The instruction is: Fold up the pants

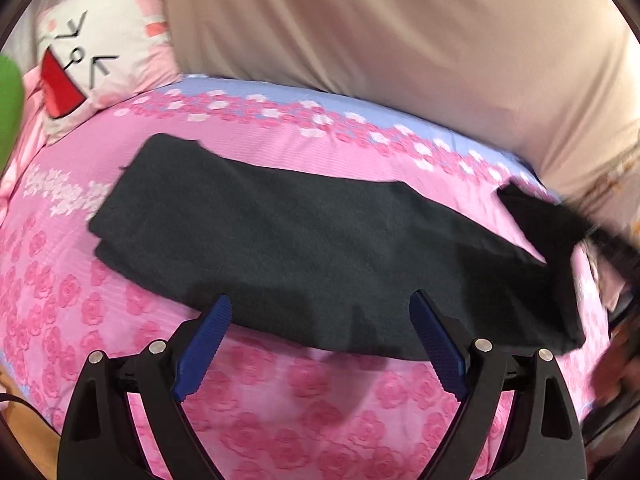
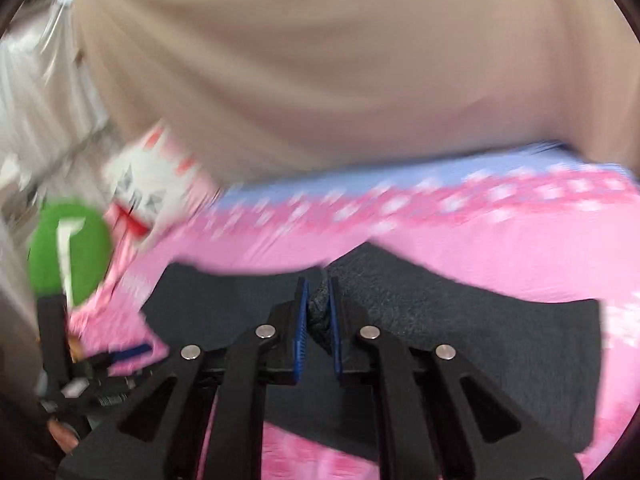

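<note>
Your left gripper (image 1: 320, 312) stands wide open, its two blue pads (image 1: 206, 344) splayed well apart with nothing between them. It hangs over the near edge of the pants (image 1: 304, 248), and the pad tips just overlap that dark edge in the left wrist view; whether they touch the cloth you cannot tell from here.

The pants lie as a long, dark grey band across the pink rose-print bedsheet (image 1: 280, 412), running from about 10 o'clock to 4 o'clock in the left wrist view. They look already doubled, with a second layer showing along the 9 o'clock end. At 3 o'clock one corner of the cloth is lifted off the sheet and pulled toward the blurred black shape of your other tool at the frame's edge.

Your right gripper (image 2: 319, 304) is nearly closed, and a bunched fold of the pants (image 2: 460, 320) sits pinched between its blue pads (image 2: 302, 320). The cloth spreads out below and to either side of the fingers.

A cat-face pillow (image 1: 100, 48) rests at 10 o'clock on the bed, and a beige curtain (image 1: 380, 28) fills 12 o'clock. In the right wrist view a green round marker (image 2: 70, 248) shows at 9 o'clock; the view is motion-blurred.
</note>
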The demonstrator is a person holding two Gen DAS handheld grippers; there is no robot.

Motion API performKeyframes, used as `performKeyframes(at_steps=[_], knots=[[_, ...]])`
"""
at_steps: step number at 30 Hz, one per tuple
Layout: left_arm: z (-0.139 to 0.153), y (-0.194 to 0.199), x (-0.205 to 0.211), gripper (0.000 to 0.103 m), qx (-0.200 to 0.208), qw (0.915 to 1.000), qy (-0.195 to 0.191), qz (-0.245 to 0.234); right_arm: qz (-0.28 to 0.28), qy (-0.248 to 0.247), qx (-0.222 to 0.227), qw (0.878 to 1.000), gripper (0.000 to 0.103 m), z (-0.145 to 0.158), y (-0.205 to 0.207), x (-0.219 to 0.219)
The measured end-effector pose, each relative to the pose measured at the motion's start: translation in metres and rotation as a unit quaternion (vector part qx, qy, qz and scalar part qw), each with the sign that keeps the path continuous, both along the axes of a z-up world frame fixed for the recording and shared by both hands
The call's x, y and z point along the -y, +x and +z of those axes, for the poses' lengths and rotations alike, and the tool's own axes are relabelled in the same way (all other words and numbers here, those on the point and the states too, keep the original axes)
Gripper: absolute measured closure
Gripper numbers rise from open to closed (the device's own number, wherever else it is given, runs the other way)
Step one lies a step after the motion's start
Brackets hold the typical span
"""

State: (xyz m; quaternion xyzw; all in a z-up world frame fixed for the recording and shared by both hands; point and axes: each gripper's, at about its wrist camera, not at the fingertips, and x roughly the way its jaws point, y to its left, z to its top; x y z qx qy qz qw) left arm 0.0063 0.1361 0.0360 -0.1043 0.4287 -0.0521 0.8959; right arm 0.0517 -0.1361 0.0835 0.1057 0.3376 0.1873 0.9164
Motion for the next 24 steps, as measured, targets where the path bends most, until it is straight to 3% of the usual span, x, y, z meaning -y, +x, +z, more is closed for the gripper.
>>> performKeyframes(at_steps=[4,5,7,9,11,12,13,16,18,19,20,21,22,23,24], knots=[[-0.005,0.002,-0.033,0.015,-0.011,0.9994,-0.001,0.033,0.008,-0.07,-0.079,0.994,0.089,-0.077,0.017,-0.04],[-0.005,0.003,-0.046,0.015,-0.011,0.9987,-0.004,0.051,0.005,-0.056,-0.09,0.994,0.089,-0.084,0.014,-0.037],[-0.008,0.005,-0.075,0.012,-0.012,0.996,-0.021,0.086,-0.008,-0.026,-0.082,0.996,0.089,-0.078,0.002,-0.022],[-0.014,0.01,-0.105,0.012,-0.019,0.9911,-0.046,0.123,-0.04,-0.05,-0.05,0.997,0.086,-0.059,-0.013,-0.01],[-0.022,0.019,-0.133,0.012,-0.032,0.9827,-0.072,0.168,-0.067,-0.071,-0.023,0.995,0.073,-0.046,-0.025,0.002],[-0.028,0.025,-0.147,0.012,-0.042,0.9758,-0.085,0.197,-0.084,-0.076,-0.012,0.993,0.058,-0.041,-0.032,0.011],[-0.032,0.027,-0.154,0.012,-0.048,0.9708,-0.093,0.216,-0.093,-0.079,-0.009,0.993,0.052,-0.038,-0.035,0.016],[-0.048,0.038,-0.172,0.012,-0.068,0.953,-0.105,0.276,-0.106,-0.082,-0.014,0.991,0.052,-0.036,-0.041,0.031],[-0.065,0.049,-0.179,0.012,-0.096,0.9445,-0.128,0.287,-0.114,-0.084,-0.017,0.99,0.052,-0.039,-0.043,0.036],[-0.064,0.05,-0.176,0.013,-0.092,0.9446,-0.12,0.291,-0.115,-0.084,-0.02,0.99,0.052,-0.042,-0.047,0.038],[-0.061,0.051,-0.173,0.023,-0.081,0.9474,-0.112,0.289,-0.118,-0.084,-0.023,0.989,0.052,-0.045,-0.048,0.04],[-0.06,0.054,-0.17,0.057,-0.079,0.952,-0.115,0.273,-0.126,-0.084,-0.023,0.988,0.05,-0.047,-0.05,0.044],[-0.06,0.061,-0.166,0.058,-0.091,0.956,-0.107,0.257,-0.131,-0.084,-0.025,0.988,0.046,-0.048,-0.052,0.05],[-0.057,0.062,-0.164,0.079,-0.088,0.9575,-0.092,0.259,-0.139,-0.083,-0.027,0.986,0.045,-0.05,-0.053,0.056],[-0.049,0.063,-0.16,0.087,-0.074,0.961,-0.085,0.253,-0.151,-0.082,-0.028,0.985,0.044,-0.052,-0.055,0.065]])
